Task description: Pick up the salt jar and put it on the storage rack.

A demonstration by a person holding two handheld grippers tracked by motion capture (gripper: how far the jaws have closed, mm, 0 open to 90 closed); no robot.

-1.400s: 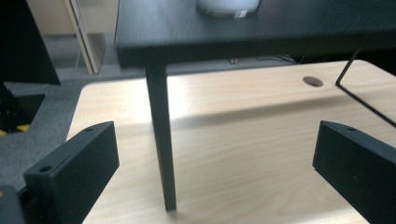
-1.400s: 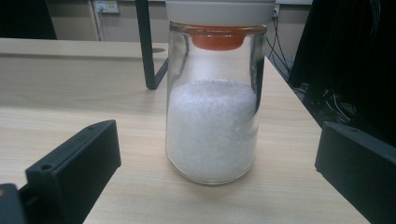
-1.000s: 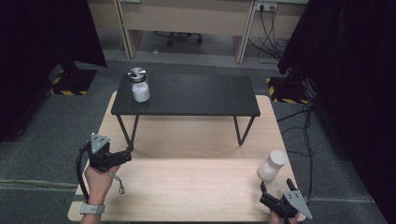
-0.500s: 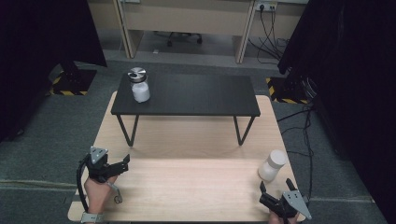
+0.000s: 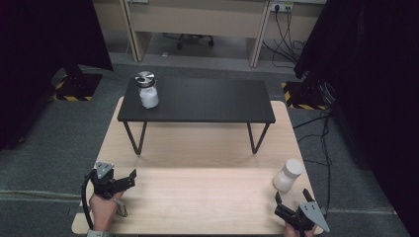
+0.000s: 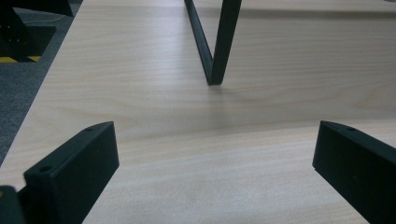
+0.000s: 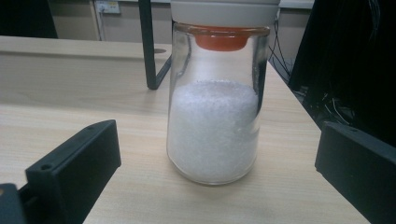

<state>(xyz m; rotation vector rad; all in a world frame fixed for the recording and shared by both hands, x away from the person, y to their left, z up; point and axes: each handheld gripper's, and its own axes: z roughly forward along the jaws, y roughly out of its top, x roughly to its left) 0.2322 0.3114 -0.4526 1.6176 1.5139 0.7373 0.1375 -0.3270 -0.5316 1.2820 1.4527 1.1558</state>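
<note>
R gripper (image 5: 291, 213): lower right of frame, jaws wide, holding nothing.
L gripper (image 5: 118, 181): lower left, jaws wide, empty.
Jar (image 5: 287, 175): upright on wooden table (image 5: 197, 197), just beyond R gripper, path unobstructed.
Black bench (image 5: 197, 101): mid-frame, second jar (image 5: 147, 92) at its upper-left end.

Clear glossy glass jar (image 7: 212, 126) of white grains, matt pale wood-grain table (image 7: 70, 130), matt black tool.
</note>
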